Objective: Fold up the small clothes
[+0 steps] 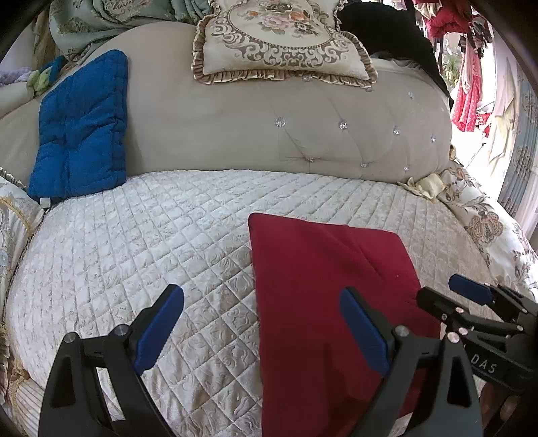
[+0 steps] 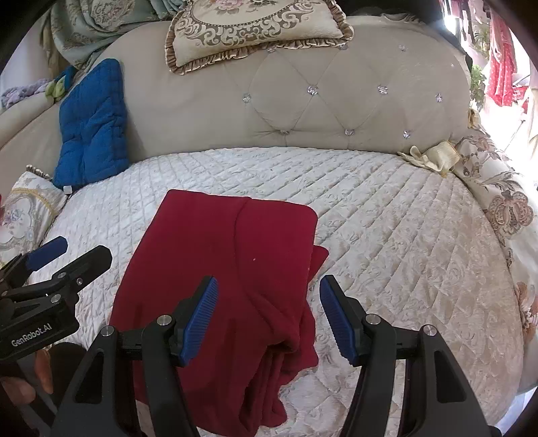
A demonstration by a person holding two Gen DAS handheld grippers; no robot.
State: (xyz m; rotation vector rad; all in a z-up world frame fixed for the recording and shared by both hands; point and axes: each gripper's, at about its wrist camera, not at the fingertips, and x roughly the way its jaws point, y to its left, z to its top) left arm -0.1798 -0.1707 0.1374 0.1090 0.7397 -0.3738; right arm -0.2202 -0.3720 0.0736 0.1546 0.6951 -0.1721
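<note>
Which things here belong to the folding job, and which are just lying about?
Job: red garment, left gripper, right gripper, quilt as work surface.

Lying about: blue cushion, floral pillow, cream cloth.

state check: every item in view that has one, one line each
red garment: partly folded, flat on the quilt, held by neither gripper
left gripper: open, empty
right gripper: open, over the garment's near right edge, not gripping
blue cushion: upright, leaning on the headboard
floral pillow: resting atop the headboard
</note>
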